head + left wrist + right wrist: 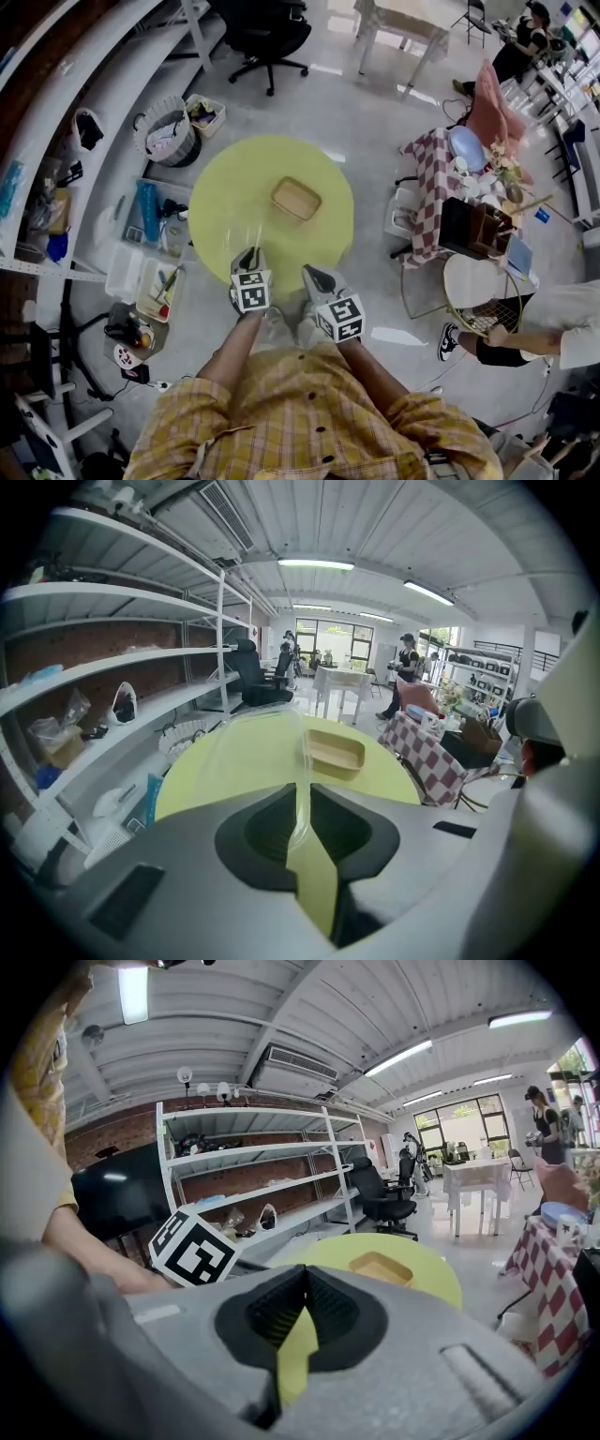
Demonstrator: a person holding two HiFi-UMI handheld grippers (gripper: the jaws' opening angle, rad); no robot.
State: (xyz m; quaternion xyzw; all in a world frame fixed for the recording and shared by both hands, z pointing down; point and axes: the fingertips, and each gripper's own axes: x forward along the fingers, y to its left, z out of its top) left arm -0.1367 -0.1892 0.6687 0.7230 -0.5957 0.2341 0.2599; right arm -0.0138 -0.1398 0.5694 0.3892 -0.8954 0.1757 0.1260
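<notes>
Lid (298, 771) of clear plastic was pinched by its near rim in the left hand-held gripper (300, 803), whose jaws were closed tight on the thin edge, as a person in a yellow checked shirt (309, 412) stood at a round yellow-green counter (225, 187). The lid was held almost on edge, its broad face turned to the person's left. Its long axis ran straight ahead from the jaws, toward the left end of a tan tray (296, 198) sitting open near the counter's middle.

From the left gripper view the tray (335, 752) lay ahead and slightly right of the lid's far tip, apart from it, with its long axis set crosswise to the lid's. In the head view the lid (242, 234) hung on the near side of the tray and to its left, above the counter and not touching it.

On the near side of the tray and a little to its right hovered the right hand-held gripper (314, 274), jaws brought together on nothing, with the tray (380, 1267) ahead of it. With the lid reaching forward, the left hand-held gripper (251, 258) looked the closer of the two to the tray.
</notes>
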